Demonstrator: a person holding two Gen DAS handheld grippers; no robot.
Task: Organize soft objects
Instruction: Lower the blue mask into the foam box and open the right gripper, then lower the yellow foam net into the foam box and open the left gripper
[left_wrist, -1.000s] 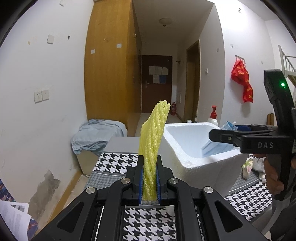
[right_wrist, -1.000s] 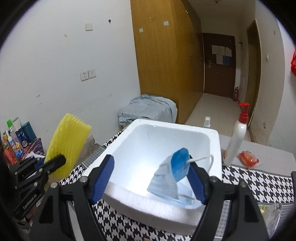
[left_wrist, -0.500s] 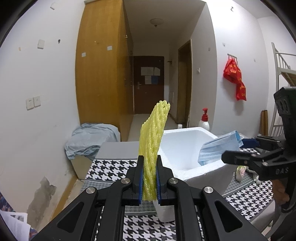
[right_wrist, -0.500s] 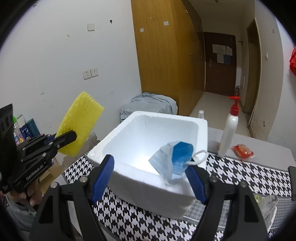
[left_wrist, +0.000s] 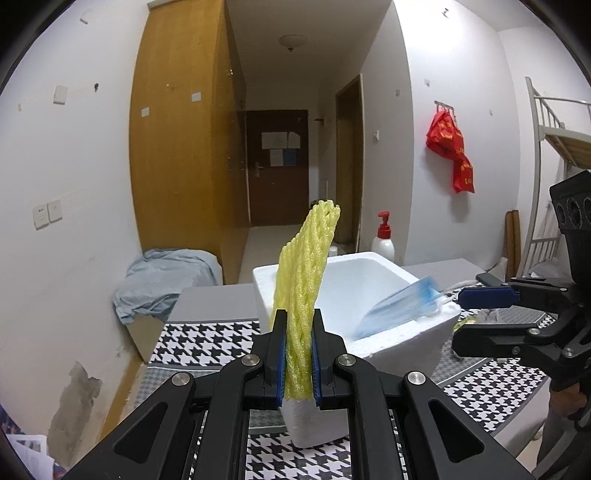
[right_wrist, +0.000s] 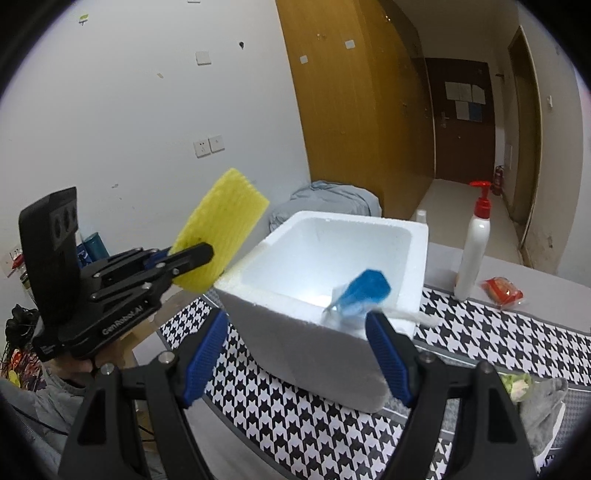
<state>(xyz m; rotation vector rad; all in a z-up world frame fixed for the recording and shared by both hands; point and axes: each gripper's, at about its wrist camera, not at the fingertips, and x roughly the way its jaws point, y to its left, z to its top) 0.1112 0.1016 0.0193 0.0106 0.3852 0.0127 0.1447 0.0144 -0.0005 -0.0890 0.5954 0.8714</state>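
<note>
The left gripper (left_wrist: 299, 354) clamps an upright yellow foam net sleeve (left_wrist: 304, 295) beside the white foam box (right_wrist: 332, 295). The right gripper (right_wrist: 295, 354) stands wide, a blue face mask (right_wrist: 360, 291) falling over the box's near rim.

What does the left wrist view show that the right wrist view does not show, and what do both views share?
Only the left wrist view shows the red bag hanging on the wall and the white bunk-bed ladder.

Only the right wrist view shows the red snack packet, the grey sock on the houndstooth cloth, and the bottles behind the left tongs.

Both show the white foam box, the blue face mask, the yellow foam net, the pump bottle and the wooden wardrobe.
</note>
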